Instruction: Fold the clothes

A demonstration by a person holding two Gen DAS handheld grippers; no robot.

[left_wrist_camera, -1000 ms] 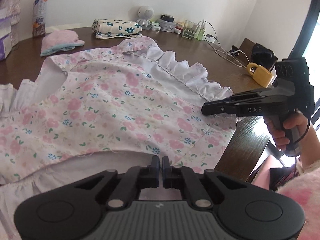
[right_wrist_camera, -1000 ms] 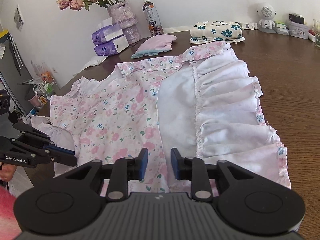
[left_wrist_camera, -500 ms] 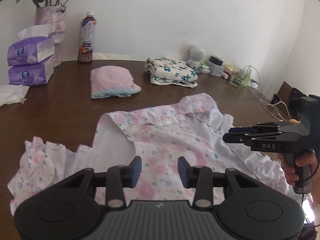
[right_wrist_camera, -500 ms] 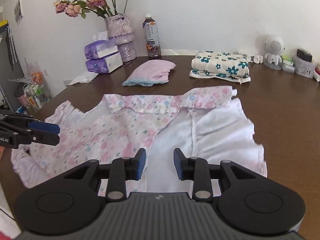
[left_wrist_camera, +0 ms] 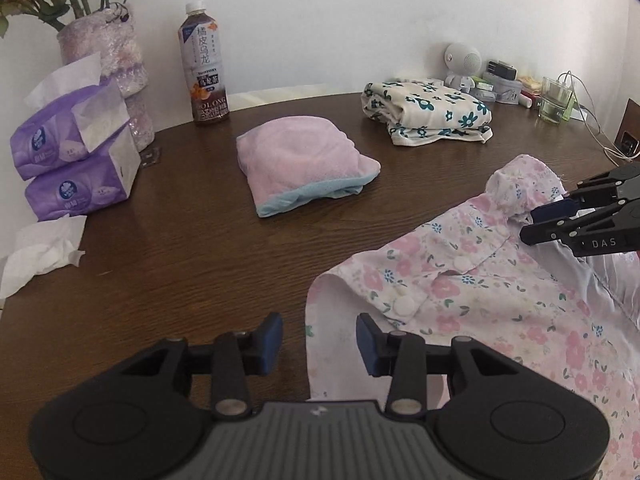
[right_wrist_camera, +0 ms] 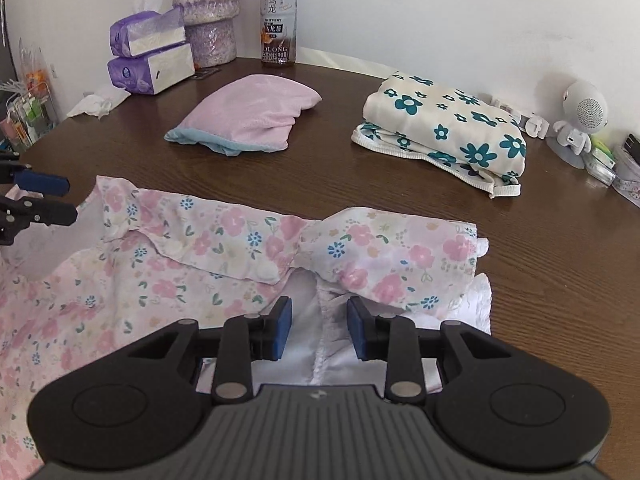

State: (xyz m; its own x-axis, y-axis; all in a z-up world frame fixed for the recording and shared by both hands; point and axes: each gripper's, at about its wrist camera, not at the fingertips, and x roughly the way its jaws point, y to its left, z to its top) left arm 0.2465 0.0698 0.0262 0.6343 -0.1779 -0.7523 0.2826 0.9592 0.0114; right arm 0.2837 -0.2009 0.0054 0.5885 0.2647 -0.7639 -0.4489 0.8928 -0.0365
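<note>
A pink floral garment [left_wrist_camera: 480, 304] with a white lining lies folded on the brown table [left_wrist_camera: 192, 264]. Its collar and a bunched sleeve [right_wrist_camera: 392, 256] face the far side. My left gripper [left_wrist_camera: 319, 340] is open just above the garment's left edge, and its pads do not press on the cloth. At the right end my right gripper [right_wrist_camera: 319, 324] stands open over the white lining, below the sleeve. Each gripper shows in the other's view: the right gripper [left_wrist_camera: 548, 220] near the sleeve, the left gripper [right_wrist_camera: 44, 200] at the left border.
Beyond the garment lie a folded pink towel [left_wrist_camera: 304, 164] and a folded cream garment with teal flowers [left_wrist_camera: 428, 114]. A tea bottle [left_wrist_camera: 204, 68], tissue packs [left_wrist_camera: 72, 152], a vase, a crumpled tissue [left_wrist_camera: 36, 248], a white speaker figure [left_wrist_camera: 462, 60] and cables line the back.
Both grippers have opened and let the cloth go. They have moved forward over the garment to its collar end, and the far side of the table has come into view.
</note>
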